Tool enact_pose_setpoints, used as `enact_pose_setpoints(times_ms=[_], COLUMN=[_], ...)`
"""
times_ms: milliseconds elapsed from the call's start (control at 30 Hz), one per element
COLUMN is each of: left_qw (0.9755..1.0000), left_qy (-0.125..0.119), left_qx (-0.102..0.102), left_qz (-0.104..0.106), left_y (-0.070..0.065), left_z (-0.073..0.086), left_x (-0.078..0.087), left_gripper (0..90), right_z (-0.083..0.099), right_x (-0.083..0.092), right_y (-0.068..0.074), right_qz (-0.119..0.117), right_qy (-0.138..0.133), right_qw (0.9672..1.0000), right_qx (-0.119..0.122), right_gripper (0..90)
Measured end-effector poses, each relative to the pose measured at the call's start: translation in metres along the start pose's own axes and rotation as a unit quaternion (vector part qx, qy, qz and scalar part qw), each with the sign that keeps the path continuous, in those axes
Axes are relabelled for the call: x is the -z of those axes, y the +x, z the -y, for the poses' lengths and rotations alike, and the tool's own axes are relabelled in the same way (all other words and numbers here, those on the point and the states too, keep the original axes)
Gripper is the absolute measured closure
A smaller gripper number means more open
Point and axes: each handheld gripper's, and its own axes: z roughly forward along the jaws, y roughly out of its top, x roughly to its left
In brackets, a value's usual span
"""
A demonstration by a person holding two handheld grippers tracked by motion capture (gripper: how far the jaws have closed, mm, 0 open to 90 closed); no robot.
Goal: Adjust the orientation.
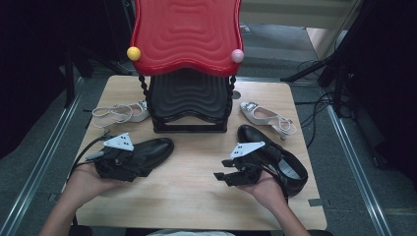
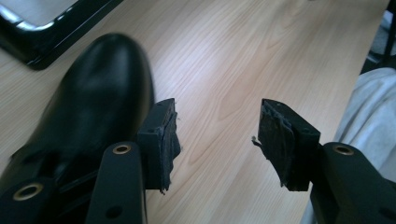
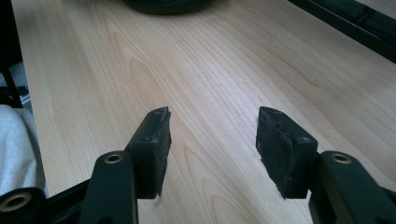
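Both tongs gaping and empty, left tongs [image 1: 142, 164], right tongs [image 1: 222, 176], two black shoes [image 1: 152, 150], two white sandals [image 1: 268, 117]

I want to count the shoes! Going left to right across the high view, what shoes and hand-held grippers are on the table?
White sandal → left hand-held gripper → left black shoe → right hand-held gripper → right white sandal → right black shoe.

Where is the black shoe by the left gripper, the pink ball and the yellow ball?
black shoe [image 1: 155, 148], high view, on its shiny toe.
pink ball [image 1: 237, 55], high view, on the ball's middle.
yellow ball [image 1: 133, 53], high view, on the ball's middle.
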Motion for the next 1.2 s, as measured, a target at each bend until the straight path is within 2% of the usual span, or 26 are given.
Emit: enact_pose_setpoints(times_ms=[100, 200, 333, 533, 633, 700, 767, 967, 1067, 1133, 1200], left_qw=[0.9999, 0.9998, 0.9993, 0.9986, 0.9978, 0.9974, 0.9969, 0.9955, 0.9951, 0.9953, 0.9955], left_qy=[-0.01, -0.009, -0.021, -0.021, -0.03, -0.024, -0.022, -0.016, -0.027, -0.013, -0.005], left_qx=[0.012, 0.015, 0.025, 0.038, 0.049, 0.057, 0.061, 0.082, 0.087, 0.083, 0.084], left_qz=[-0.005, -0.011, -0.017, -0.029, -0.033, -0.038, -0.045, -0.045, -0.039, -0.048, -0.044], left_y=[0.006, 0.009, 0.014, 0.022, 0.027, 0.03, 0.033, 0.042, 0.044, 0.043, 0.043], left_z=[0.007, 0.011, 0.018, 0.031, 0.038, 0.045, 0.051, 0.064, 0.064, 0.062, 0.06], left_x=[0.008, 0.014, 0.026, 0.037, 0.045, 0.047, 0.048, 0.043, 0.036, 0.027, 0.019], left_gripper=[47.5, 46.9, 47.3, 47.4, 48.1, 48.0, 47.8, 45.4, 45.4, 45.3, 45.7], right_z=[0.0, 0.0, 0.0, 0.001, 0.001, 0.001, 0.001, 0.001, 0.001, 0.001, 0.001], right_x=[0.0, 0.001, 0.002, 0.001, 0.001, 0.002, 0.002, 0.002, 0.002, 0.002, 0.001], right_y=[-0.001, -0.002, -0.004, -0.004, -0.004, -0.004, -0.005, -0.005, -0.005, -0.005, -0.005], right_qz=[0.001, 0.003, 0.005, 0.007, 0.009, 0.009, 0.008, 0.008, 0.008, 0.008, 0.009], right_qy=[-0.001, -0.004, -0.003, 0.0, 0.0, -0.001, -0.002, -0.002, -0.004, -0.003, -0.002], right_qw=[1.0, 1.0, 0.9999, 1.0, 1.0, 0.9999, 1.0, 1.0, 1.0, 1.0, 1.0], right_qx=[-0.002, -0.005, -0.008, -0.006, -0.004, -0.005, -0.004, -0.003, -0.002, -0.002, -0.001], right_gripper=[45.8, 45.7, 45.7, 44.3, 44.3, 44.5, 44.5, 44.3, 44.1, 44.0, 43.9])
